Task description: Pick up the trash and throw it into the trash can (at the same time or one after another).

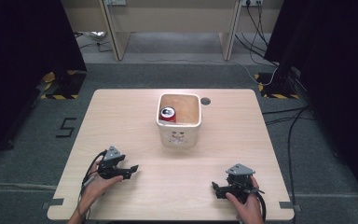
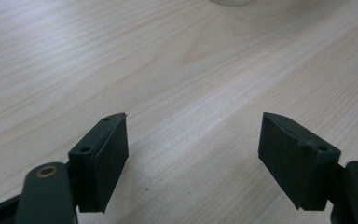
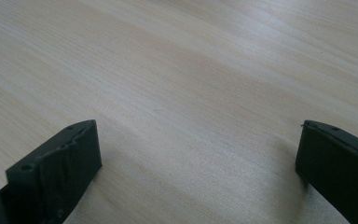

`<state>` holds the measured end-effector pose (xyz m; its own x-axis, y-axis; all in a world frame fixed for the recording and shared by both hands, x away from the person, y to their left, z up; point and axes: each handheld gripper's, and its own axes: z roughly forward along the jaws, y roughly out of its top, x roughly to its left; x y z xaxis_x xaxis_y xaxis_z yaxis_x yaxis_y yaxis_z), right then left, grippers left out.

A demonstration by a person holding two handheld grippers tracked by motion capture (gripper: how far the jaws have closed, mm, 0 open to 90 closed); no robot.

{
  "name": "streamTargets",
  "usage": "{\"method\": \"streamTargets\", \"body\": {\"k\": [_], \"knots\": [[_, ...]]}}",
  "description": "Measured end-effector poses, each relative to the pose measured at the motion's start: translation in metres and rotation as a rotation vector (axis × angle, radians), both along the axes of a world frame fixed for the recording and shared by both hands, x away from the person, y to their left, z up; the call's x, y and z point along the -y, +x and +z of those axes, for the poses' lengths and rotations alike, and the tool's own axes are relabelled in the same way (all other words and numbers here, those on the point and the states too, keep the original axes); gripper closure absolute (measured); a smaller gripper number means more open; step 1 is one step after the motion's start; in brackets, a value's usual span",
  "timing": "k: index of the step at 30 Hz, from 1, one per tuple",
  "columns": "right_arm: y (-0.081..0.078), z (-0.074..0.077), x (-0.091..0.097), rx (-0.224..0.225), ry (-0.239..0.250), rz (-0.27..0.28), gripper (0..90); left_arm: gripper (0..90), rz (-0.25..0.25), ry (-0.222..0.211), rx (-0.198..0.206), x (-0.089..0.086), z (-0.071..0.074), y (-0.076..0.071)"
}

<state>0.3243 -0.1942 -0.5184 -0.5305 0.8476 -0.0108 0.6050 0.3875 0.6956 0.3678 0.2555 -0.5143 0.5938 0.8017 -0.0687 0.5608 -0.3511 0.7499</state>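
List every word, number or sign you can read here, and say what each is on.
"5": black mark on the floor left of the table.
Red can in the white bin: print too small to read.
Bin front: dark marks, too blurred to read.

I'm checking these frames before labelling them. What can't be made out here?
- Red can: high view, body hidden by the white bin's wall; label too small.
- Print on the bin's front: too small.
- Bin in the left gripper view: cut off by the top edge.
- Person's forearms: cut off by the high view's bottom edge.
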Motion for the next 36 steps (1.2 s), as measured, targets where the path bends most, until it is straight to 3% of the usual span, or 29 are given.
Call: {"method": "streamTargets", "body": {"k": [7,13,16,36], "knots": [[-0.0001,0.0,-0.0001,0.0,0.0,0.0,0.4,23.0,-0.006,0.029,-0.006,0.0012,-0.0046,-0.0042],[-0.0002,0.0,-0.0003,0.0,0.0,0.001,0.4,22.3,-0.007,0.043,0.011,0.0012,-0.0064,-0.0064],[-0.0003,0.0002,-0.0002,-0.002,-0.001,0.003,0.4,19.7,-0.008,0.041,0.028,0.0019,-0.0087,-0.0067],[-0.0004,0.0001,-0.0005,0.0,-0.002,0.006,0.6,15.6,0.021,0.046,0.024,0.0026,-0.009,-0.0059]]}}
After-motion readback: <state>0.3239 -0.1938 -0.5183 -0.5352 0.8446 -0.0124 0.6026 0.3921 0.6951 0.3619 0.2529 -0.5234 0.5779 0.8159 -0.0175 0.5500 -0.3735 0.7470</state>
